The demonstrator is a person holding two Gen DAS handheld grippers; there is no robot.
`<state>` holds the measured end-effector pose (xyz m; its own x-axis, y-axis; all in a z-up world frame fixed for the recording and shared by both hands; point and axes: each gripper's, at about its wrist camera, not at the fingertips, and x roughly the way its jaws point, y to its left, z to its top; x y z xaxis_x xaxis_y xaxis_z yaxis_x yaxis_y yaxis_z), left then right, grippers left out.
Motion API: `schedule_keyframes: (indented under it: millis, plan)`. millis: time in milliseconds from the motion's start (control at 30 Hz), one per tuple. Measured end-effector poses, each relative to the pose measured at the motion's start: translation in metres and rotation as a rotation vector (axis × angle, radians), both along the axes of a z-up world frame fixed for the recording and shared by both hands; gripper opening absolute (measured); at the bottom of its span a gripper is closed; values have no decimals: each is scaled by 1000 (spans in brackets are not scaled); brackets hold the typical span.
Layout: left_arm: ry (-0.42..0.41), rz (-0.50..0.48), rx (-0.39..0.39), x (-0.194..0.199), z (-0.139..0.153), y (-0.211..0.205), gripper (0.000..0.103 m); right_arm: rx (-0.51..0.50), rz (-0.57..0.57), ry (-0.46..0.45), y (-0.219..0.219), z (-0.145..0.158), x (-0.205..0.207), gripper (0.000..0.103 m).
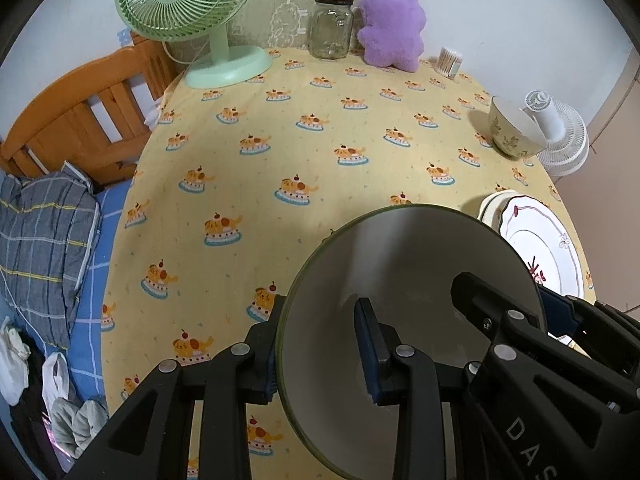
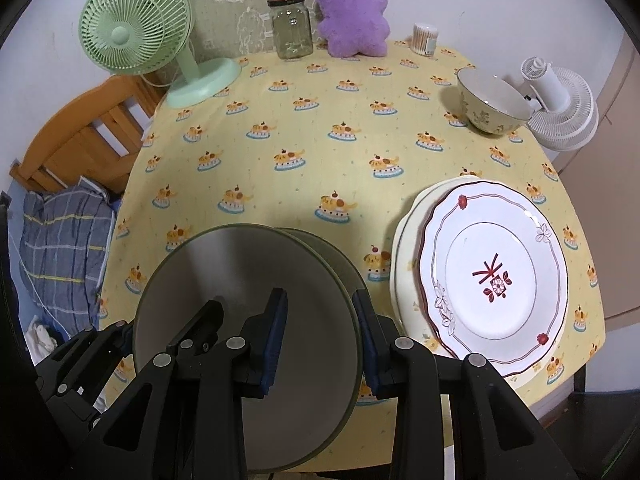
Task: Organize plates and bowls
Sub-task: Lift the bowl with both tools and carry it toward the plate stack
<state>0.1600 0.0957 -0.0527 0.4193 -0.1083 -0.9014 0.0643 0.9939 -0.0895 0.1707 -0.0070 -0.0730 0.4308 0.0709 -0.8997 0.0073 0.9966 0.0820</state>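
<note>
Jaws clamp grey bowl (image 2: pixel 248 344) rim (olive-green edge), tilted.

Open tablecloth (image 2: pixel 304 132) ahead; stacked plates (image 2: pixel 496 272) block right.

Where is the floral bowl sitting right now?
In both wrist views the floral bowl stands at the far right of the table, just in front of the white fan and beyond the stacked plates.

The left gripper (image 1: pixel 320 352) points steeply down, and its two fingers pinch the left rim of a bowl (image 1: pixel 408 280). The right gripper (image 2: pixel 320 336) points down too, and its fingers squeeze the bowl's right rim.
</note>
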Motion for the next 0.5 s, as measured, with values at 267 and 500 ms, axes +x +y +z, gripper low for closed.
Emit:
schedule_keyframes:
  millis: [267,500]
  plan:
    - [33,2,-16,5,-12,-3,30,-15,1,23,-2,-10,4,37]
    - [58,3,-33,10,-19,-7,30,-40,8,21,-6,-15,11,37]
